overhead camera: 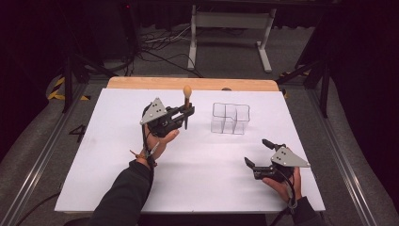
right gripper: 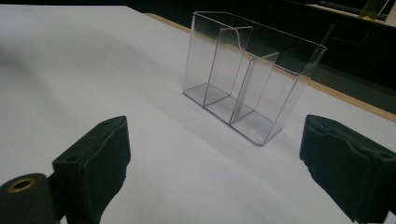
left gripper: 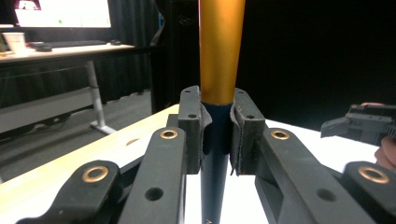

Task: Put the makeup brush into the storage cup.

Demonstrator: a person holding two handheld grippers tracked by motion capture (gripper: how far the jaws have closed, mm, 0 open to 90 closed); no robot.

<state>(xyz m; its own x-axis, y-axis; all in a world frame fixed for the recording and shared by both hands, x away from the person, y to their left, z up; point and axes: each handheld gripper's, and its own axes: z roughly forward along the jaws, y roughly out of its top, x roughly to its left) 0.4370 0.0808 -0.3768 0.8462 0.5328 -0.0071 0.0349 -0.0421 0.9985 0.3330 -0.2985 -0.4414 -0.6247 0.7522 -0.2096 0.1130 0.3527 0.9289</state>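
Standing upright, pen (left gripper: 219, 70) clamped between left gripper (left gripper: 217, 135) pads.

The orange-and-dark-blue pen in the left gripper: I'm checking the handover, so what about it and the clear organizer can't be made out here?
- Orange-and-dark-blue pen: top and tip are cut off by the left gripper view's edges; the high view is too small to show the tip.
- Left gripper: its pads hide the clamped stretch of the pen.
- Clear three-compartment plastic organizer: see-through walls blur its compartments' far sides in the high view.

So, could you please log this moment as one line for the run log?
left gripper: shut on pen, upright | right gripper: open, empty | clear organizer: empty
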